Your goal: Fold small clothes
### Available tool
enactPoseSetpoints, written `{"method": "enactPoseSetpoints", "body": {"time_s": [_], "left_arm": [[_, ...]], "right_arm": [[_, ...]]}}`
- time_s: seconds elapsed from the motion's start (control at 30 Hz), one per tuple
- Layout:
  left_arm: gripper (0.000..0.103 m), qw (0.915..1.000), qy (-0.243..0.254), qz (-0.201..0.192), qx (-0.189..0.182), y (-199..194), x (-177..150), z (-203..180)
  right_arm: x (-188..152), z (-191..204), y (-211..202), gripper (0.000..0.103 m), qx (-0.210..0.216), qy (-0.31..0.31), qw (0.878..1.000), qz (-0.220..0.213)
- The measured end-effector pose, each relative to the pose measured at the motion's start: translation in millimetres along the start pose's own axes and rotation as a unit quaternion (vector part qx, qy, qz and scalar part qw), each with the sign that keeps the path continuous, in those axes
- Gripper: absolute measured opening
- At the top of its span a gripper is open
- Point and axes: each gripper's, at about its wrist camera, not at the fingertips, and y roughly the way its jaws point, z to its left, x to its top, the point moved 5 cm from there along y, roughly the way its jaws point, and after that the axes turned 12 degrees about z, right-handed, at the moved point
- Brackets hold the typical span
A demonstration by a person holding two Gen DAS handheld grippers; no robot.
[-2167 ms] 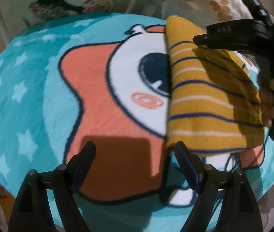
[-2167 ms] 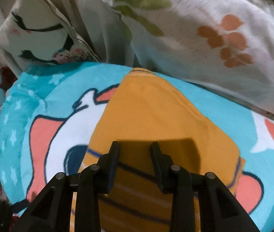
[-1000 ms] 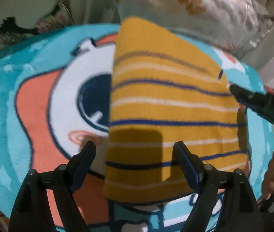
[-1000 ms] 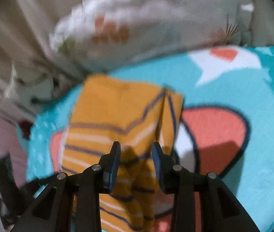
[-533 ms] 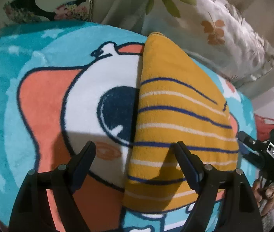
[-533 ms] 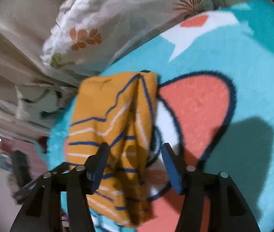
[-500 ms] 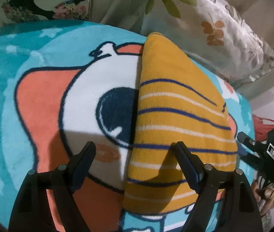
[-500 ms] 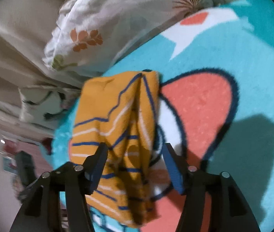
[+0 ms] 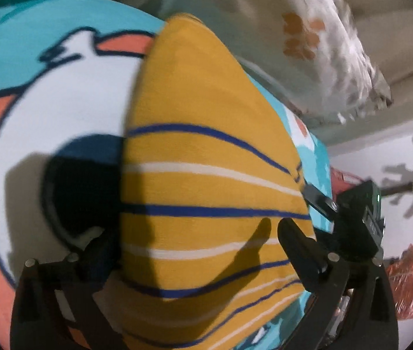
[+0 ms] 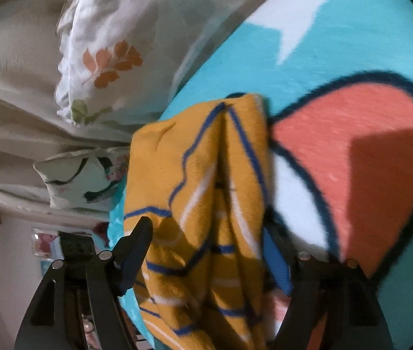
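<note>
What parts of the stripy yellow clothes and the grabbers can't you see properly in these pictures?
- Left wrist view: near end of the yellow striped garment is cut off by the bottom edge; motion blur smears it.
- Left wrist view: the left gripper straddles the cloth; contact unclear.
- Right wrist view: the right gripper hides the garment's side edges; blurred.

Both grippers gape wide: the left gripper (image 9: 194, 239) points toward 12 o'clock, with the right gripper (image 10: 206, 250) at its 3 o'clock.
</note>
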Motion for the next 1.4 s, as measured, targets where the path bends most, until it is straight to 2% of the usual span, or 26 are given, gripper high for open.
{"method": "enactPoseSetpoints", "body": {"time_s": [0.03, 0.07, 0.13, 0.2, 0.3, 0.43, 0.57, 0.6, 0.63, 0.73, 0.8, 0.9, 1.03, 1.07, 1.13, 1.17, 1.3, 1.4], "left_arm": [[0.069, 0.9998, 0.001, -0.001, 0.021, 1, 1, -2], [0.062, 0.9994, 0.002, 0.0, 0.035, 0, 1, -5], [0.041, 0.9998, -0.007, -0.008, 0.016, -16, 0, -3], [0.037, 0.9998, -0.01, -0.015, 0.001, -31, -3, -3], [0.037, 0.9993, -0.006, -0.036, 0.012, -58, -10, -2], [0.038, 0.9988, -0.012, -0.038, 0.028, -76, -20, 13], [0.044, 0.9978, -0.036, 0.0, 0.055, -47, -32, 39], [0.053, 0.9969, -0.037, 0.001, 0.069, -38, -36, 45], [0.057, 0.997, -0.037, -0.003, 0.067, -34, -37, 46], [0.063, 0.9972, -0.041, -0.011, 0.061, -31, -38, 46], [0.067, 0.9969, -0.04, -0.011, 0.067, -29, -37, 46], [0.068, 0.9965, -0.038, -0.007, 0.075, -30, -38, 44], [0.067, 0.9947, -0.017, -0.033, 0.096, -67, -58, 41], [0.067, 0.9948, -0.013, -0.037, 0.094, -71, -61, 40], [0.068, 0.996, -0.011, -0.044, 0.077, -80, -74, 39], [0.069, 0.9962, -0.012, -0.044, 0.074, -80, -76, 38], [0.069, 0.9954, -0.025, -0.018, 0.09, -61, -90, 54], [0.069, 0.9948, -0.041, 0.011, 0.093, -42, -99, 66]], "right_arm": [[1, 3, 4, 0.06, -0.008, 0.002, 1.0, 0.007], [1, 4, 9, 0.051, -0.012, 0.007, 1.0, 0.019], [1, 16, 11, 0.046, -0.011, 0.001, 1.0, 0.026], [-3, 32, 7, 0.044, -0.005, -0.023, 0.999, 0.025], [-10, 61, 8, 0.043, 0.007, -0.056, 0.998, 0.025], [-28, 86, 15, 0.043, -0.017, -0.103, 0.994, 0.025], [-47, 64, 29, 0.042, -0.056, -0.087, 0.994, 0.032], [-49, 57, 31, 0.042, -0.065, -0.08, 0.994, 0.031], [-49, 49, 33, 0.042, -0.068, -0.072, 0.995, 0.03], [-47, 32, 35, 0.052, -0.054, -0.037, 0.997, 0.032], [-46, 29, 36, 0.06, -0.069, -0.035, 0.997, 0.03], [-46, 34, 35, 0.06, -0.094, -0.043, 0.994, 0.022], [-49, 55, 3, 0.06, -0.155, -0.071, 0.985, -0.038], [-51, 64, -6, 0.06, -0.156, -0.082, 0.983, -0.051], [-57, 82, -20, 0.053, -0.138, -0.102, 0.983, -0.065], [-63, 92, -24, 0.046, -0.122, -0.112, 0.984, -0.064], [-81, 110, -9, 0.036, -0.051, -0.128, 0.99, -0.019], [-84, 92, 17, 0.034, -0.062, -0.103, 0.993, 0.006]]}}
